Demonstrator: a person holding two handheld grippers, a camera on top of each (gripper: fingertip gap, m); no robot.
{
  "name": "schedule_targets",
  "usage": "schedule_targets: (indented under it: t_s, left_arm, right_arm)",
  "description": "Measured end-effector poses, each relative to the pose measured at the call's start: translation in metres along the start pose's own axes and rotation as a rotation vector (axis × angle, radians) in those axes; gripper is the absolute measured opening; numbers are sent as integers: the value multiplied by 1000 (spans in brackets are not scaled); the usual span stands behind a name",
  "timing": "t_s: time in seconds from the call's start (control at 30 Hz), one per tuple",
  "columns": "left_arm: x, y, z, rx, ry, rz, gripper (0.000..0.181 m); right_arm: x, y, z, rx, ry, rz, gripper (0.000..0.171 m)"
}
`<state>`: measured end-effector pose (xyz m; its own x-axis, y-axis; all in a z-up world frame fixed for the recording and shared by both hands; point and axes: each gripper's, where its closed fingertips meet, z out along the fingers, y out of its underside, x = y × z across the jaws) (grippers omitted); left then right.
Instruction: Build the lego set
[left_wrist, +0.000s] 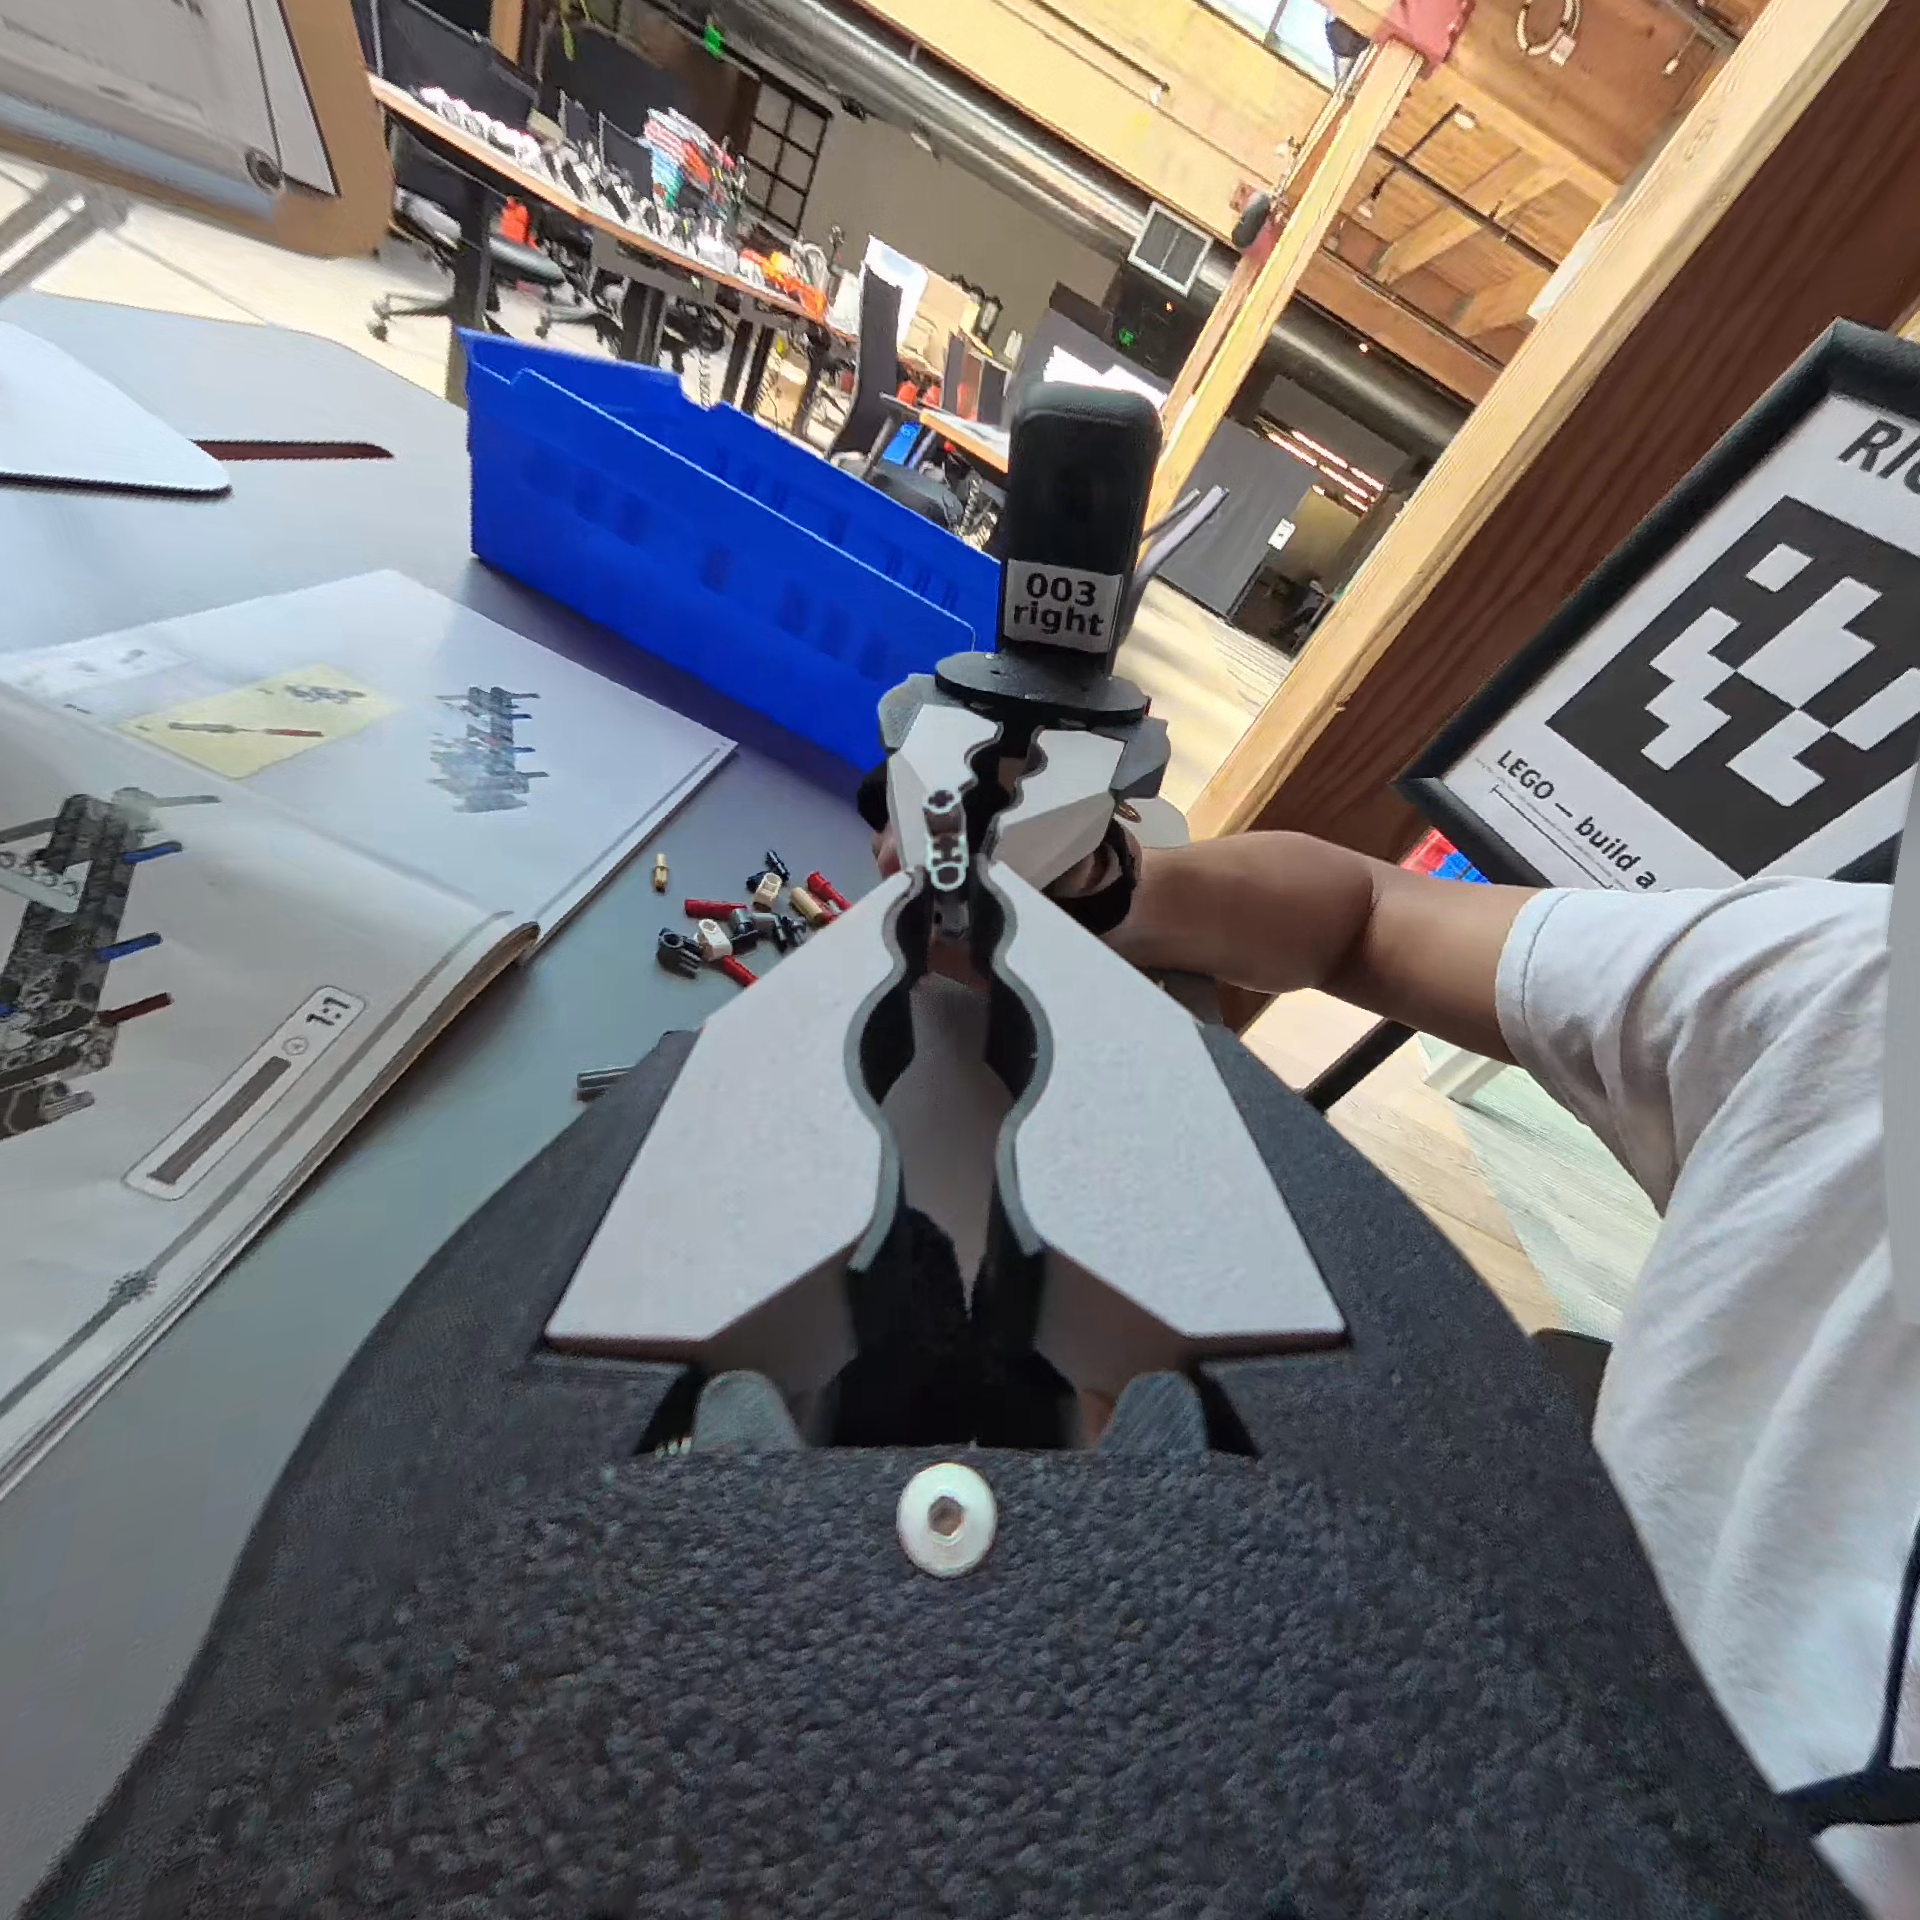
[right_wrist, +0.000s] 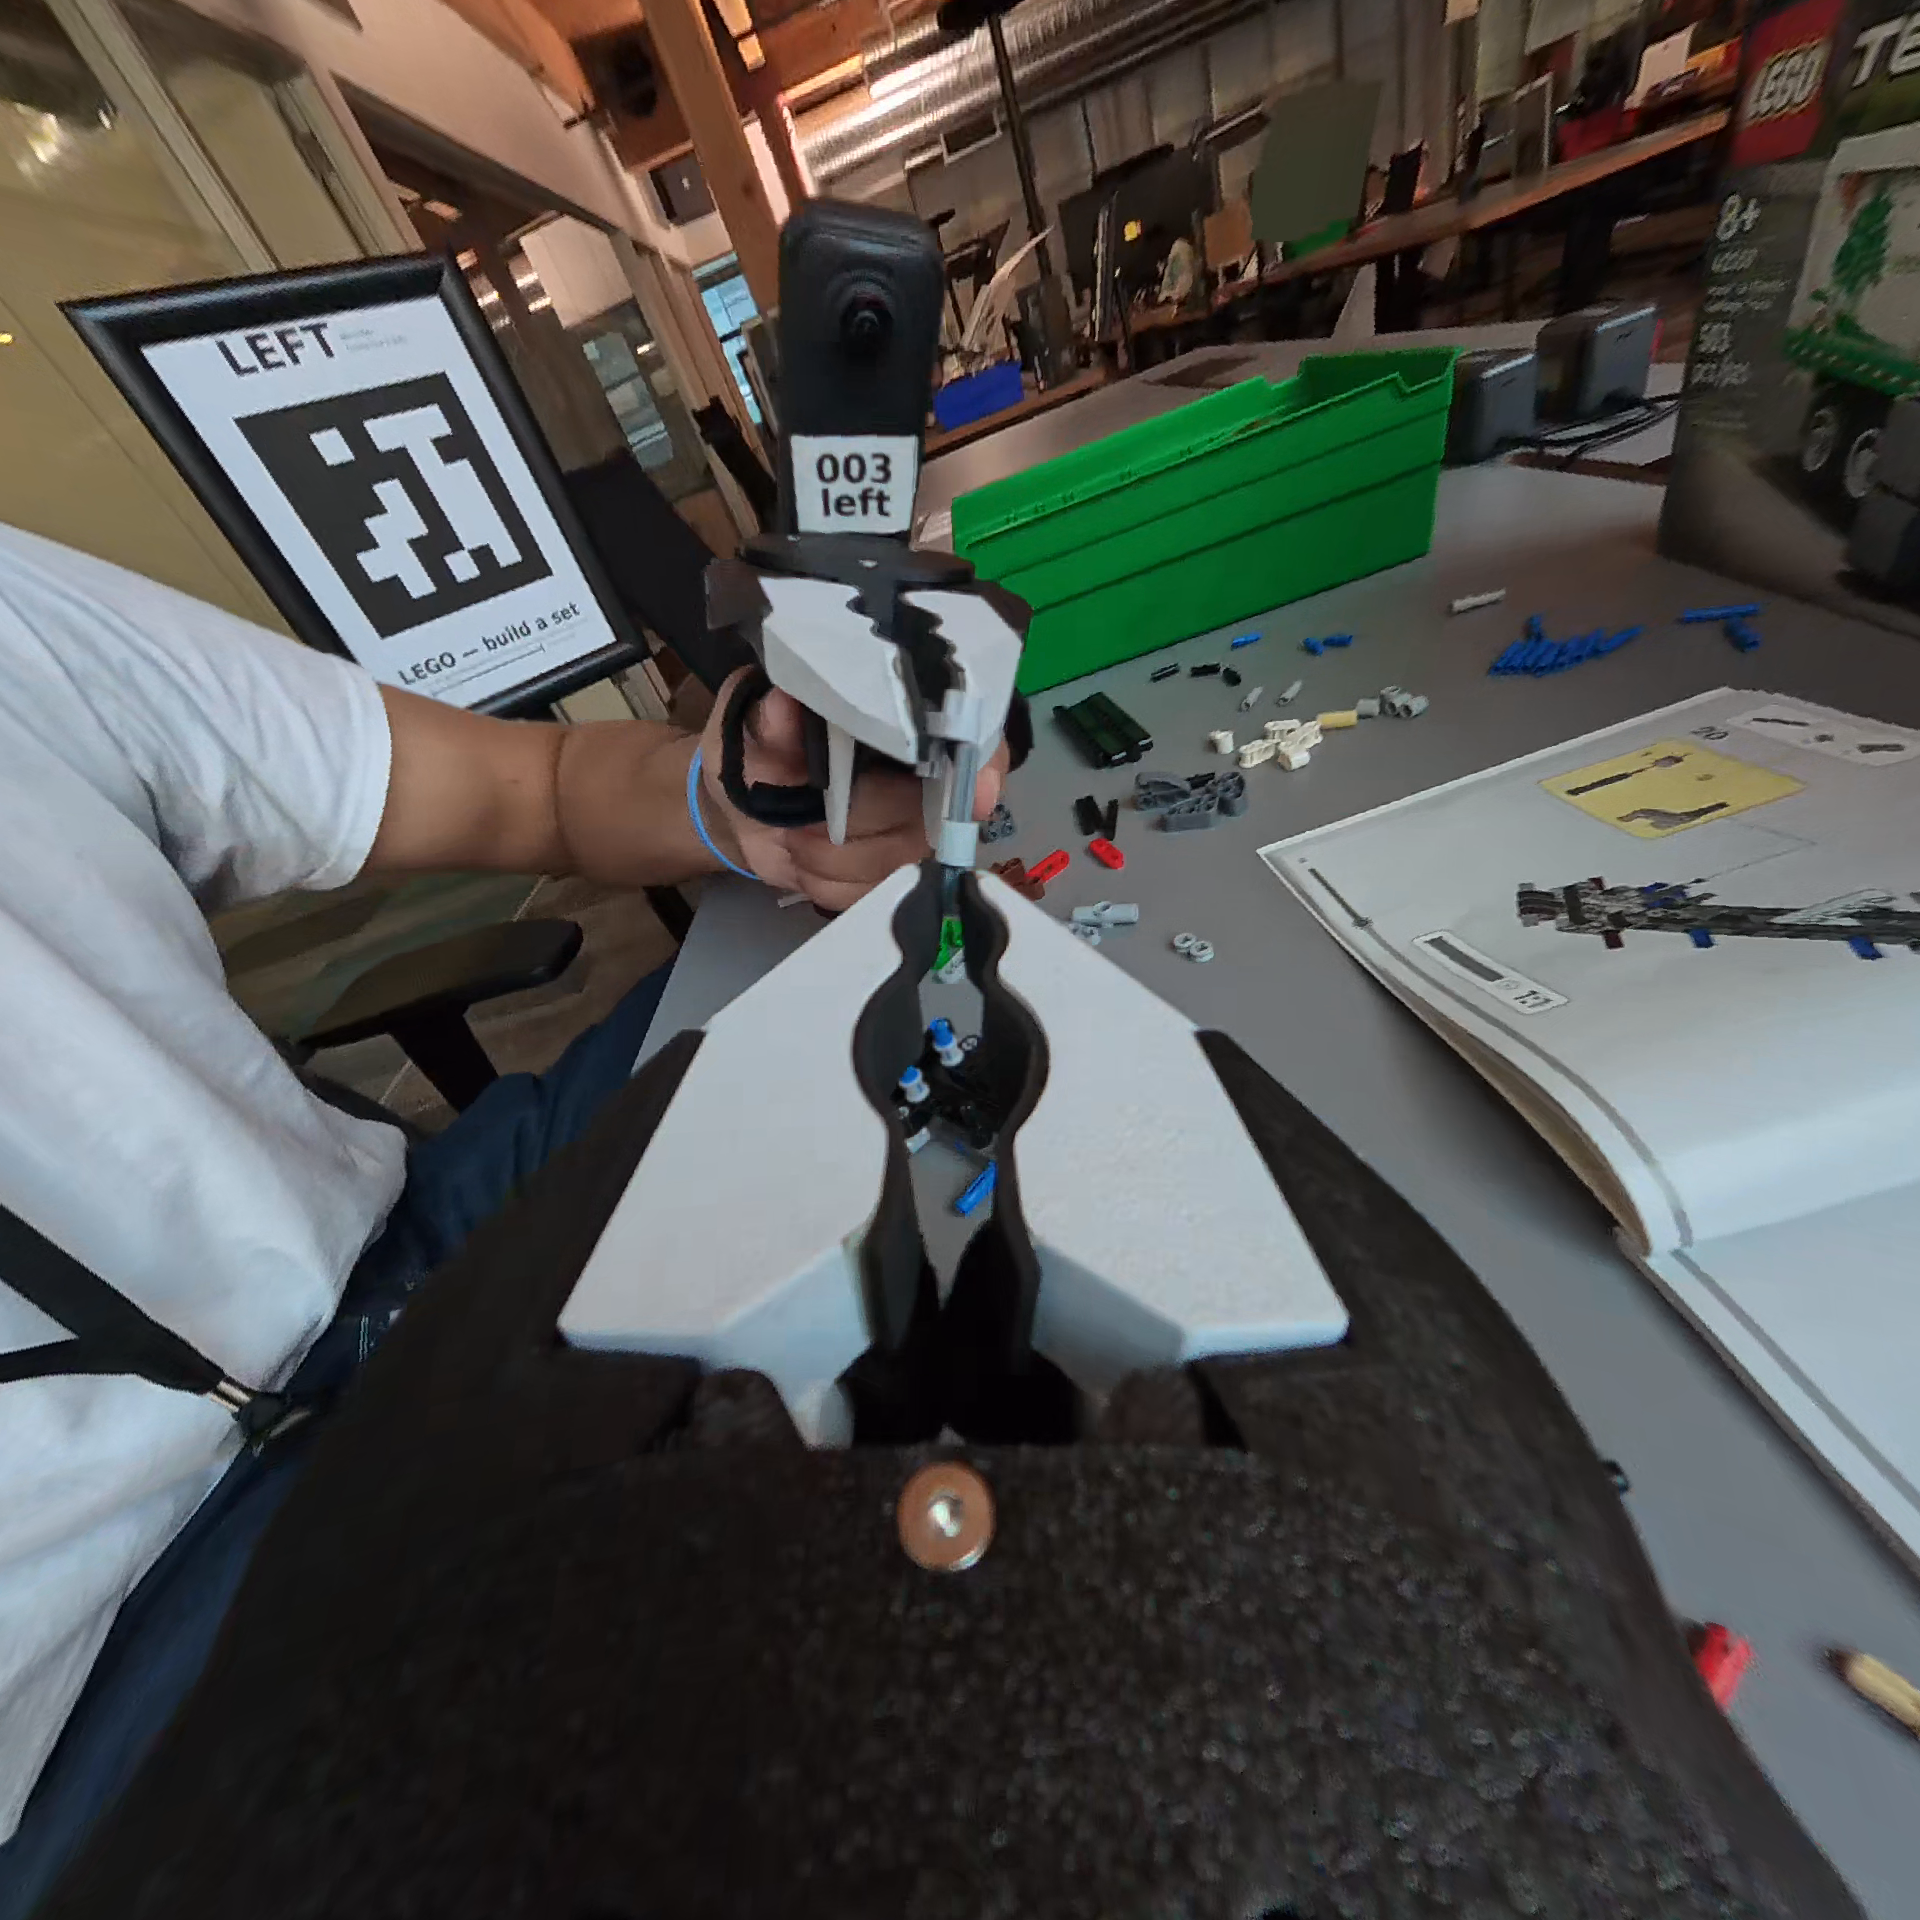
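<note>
Framed marker sign (right_wrist: 353, 478), wooden post (left_wrist: 1288, 260), office chair (left_wrist: 457, 249).

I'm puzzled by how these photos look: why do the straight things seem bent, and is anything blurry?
Left wrist view: wide-angle lens tilts and bows the wooden post; the instruction booklet is soft at the left edge. Right wrist view: daylight is even, the green bin sharp, the pencil smeared at the edge.
</note>
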<state>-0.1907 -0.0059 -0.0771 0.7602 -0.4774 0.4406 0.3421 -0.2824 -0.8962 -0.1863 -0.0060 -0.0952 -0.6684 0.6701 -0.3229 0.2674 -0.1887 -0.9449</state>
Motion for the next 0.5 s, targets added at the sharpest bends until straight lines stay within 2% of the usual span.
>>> schedule_targets:
  t_s: [0.13,0.27,0.33,0.5]
  left_arm:
    - [-13,0,7,-57,75,-76,4]
    - [-19,18,4,-94,77,-38,5]
    - [-21,24,0,-94,52,-5,5]
    - [-27,15,-8,-32,70,-77,5]
  right_arm:
    - [13,4,-4,-1,17,17,0]
    - [11,8,0,-15,5,-72,0]
    - [11,11,2,-34,3,-38,0]
    - [6,19,8,-87,-28,82,0]
